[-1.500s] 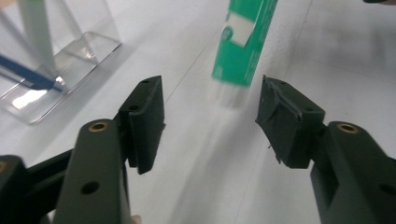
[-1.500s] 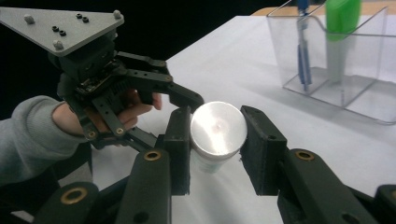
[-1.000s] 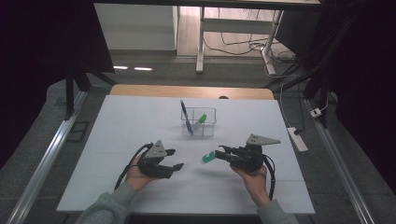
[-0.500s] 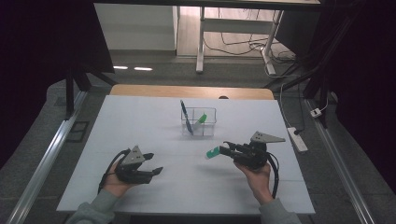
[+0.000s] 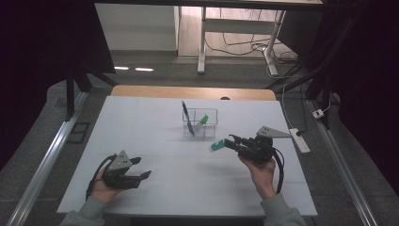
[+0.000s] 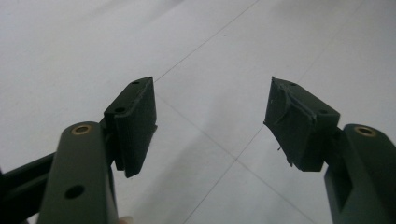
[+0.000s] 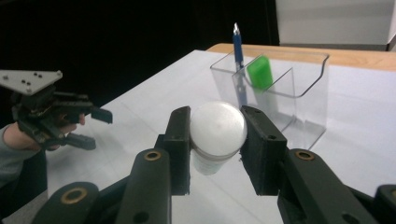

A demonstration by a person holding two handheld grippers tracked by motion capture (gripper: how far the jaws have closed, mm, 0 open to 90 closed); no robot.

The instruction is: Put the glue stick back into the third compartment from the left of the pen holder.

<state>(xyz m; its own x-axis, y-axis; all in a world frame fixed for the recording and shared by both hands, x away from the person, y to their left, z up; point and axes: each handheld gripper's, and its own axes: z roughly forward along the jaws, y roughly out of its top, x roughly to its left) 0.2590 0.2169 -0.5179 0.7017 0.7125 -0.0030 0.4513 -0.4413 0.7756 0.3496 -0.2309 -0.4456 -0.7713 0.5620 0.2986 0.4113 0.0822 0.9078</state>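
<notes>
My right gripper is shut on a small tube with a green end and a round white end, held level just above the white table. Just beyond it stands a clear divided holder with an upright blue pen and a green piece inside. My left gripper rests low near the front left of the table. It is open, its jaws have just been opening a little, and nothing is between them.
A white power strip lies at the table's right edge. A wooden strip runs along the far edge, and a metal rail runs beside the left side. Cables and a desk frame stand on the floor beyond.
The left hand has moved left and toward the front edge, away from the right one. The right gripper keeps its hold on the tube and has barely shifted.
</notes>
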